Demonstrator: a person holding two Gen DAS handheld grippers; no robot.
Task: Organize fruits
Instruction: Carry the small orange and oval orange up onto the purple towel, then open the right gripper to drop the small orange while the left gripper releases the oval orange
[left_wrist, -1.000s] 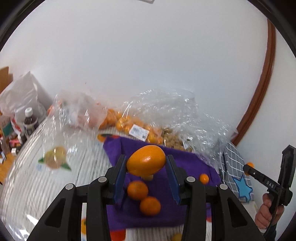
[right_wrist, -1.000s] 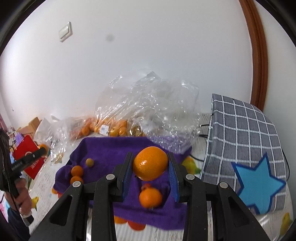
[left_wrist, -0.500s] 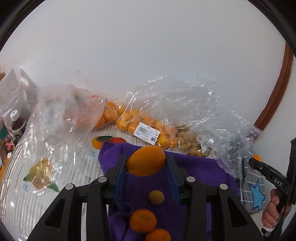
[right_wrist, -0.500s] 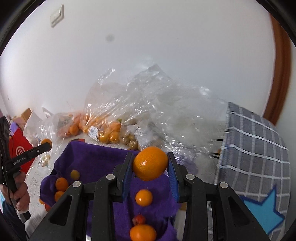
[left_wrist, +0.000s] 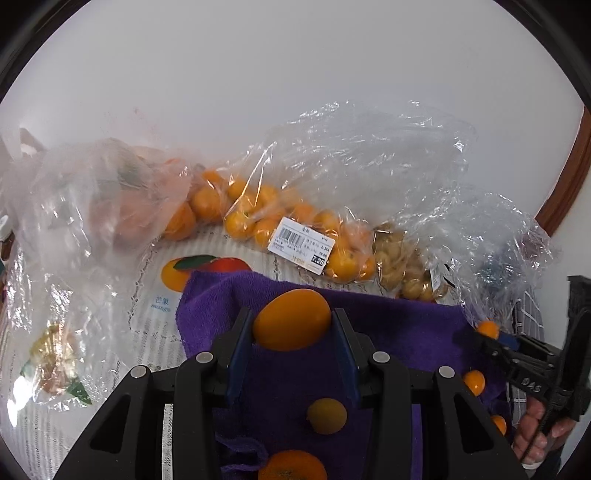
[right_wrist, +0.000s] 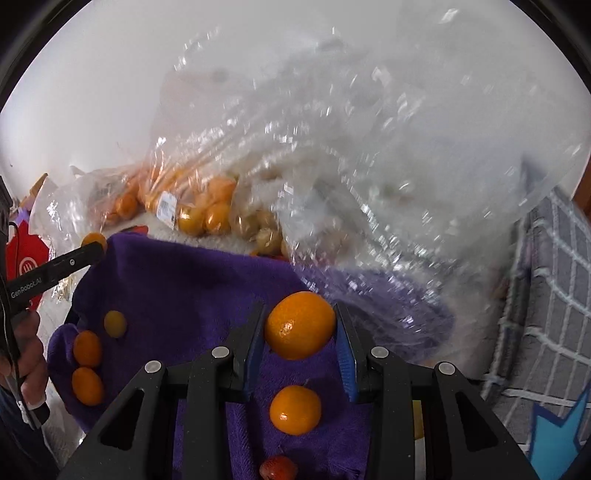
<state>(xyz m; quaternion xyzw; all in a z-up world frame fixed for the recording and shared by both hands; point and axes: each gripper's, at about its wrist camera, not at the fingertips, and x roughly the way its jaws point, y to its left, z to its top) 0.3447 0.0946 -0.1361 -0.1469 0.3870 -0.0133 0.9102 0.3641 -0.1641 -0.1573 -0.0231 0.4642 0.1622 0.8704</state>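
Jaws of left gripper (left_wrist: 292, 325) clamp a smooth, oval orange fruit (left_wrist: 291, 319), pads pressed at 9 and 3 o'clock. Right gripper (right_wrist: 300, 325) pinches a round, dimpled mandarin (right_wrist: 300, 325) likewise. Both hang over a fuzzy purple towel (left_wrist: 388, 332); crinkly clear bags (left_wrist: 351, 192) at 12 o'clock.

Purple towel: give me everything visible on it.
The purple towel looks like terry cloth, spread rumpled over a printed table cover, its edges bunched. Loose oranges lie on it, plus a small red fruit near the bottom. A clear plastic bag overlaps its far right corner. Both grippers hang above it, apparently not touching it.
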